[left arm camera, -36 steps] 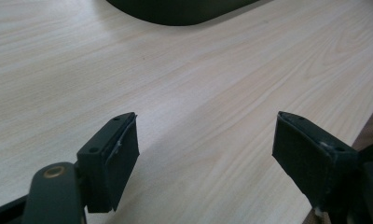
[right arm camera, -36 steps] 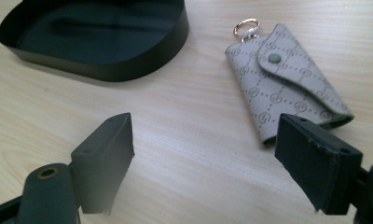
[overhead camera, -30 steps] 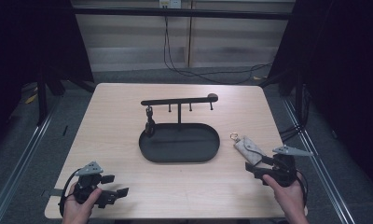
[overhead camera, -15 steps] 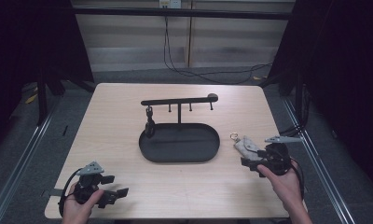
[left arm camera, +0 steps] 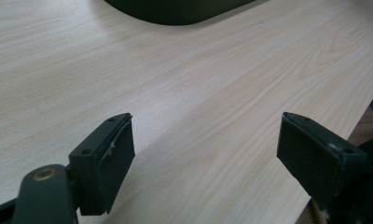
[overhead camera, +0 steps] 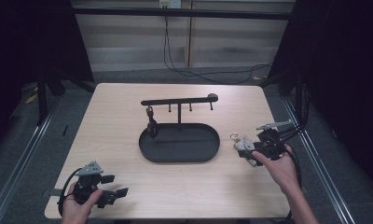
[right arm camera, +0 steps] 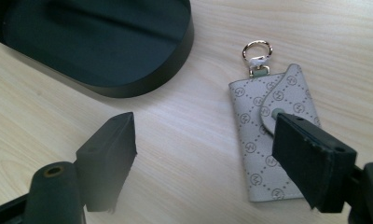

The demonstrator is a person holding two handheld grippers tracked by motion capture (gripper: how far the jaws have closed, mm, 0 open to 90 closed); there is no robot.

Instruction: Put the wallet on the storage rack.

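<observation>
At the lower left of the high view, the left tool (overhead camera: 111,186) sits in a hand near the front edge of the pale wood surface (overhead camera: 114,126), its jaws spread wide with nothing but bare wood grain between them. Toward the lower right, the right tool (overhead camera: 248,153) is gripped in the other hand (overhead camera: 280,168), jaws also wide apart, hovering right at a small grey key pouch (right arm camera: 273,128). In the right gripper view the pouch lies flat on the wood, partly behind the right-hand jaw; it is printed all over with a repeating circular monogram in a diamond grid, too small to read, and a gold ring (right arm camera: 257,49) sticks out from its far end. Just beyond, mid-frame, stands a black oval tray (overhead camera: 149,151), with nothing lying in its basin. Behind the tray rises a black rack (overhead camera: 179,100) with a crossbar and small pegs; a dark item (overhead camera: 151,122) hangs from its left end, reaching down to the tray's rim.
</observation>
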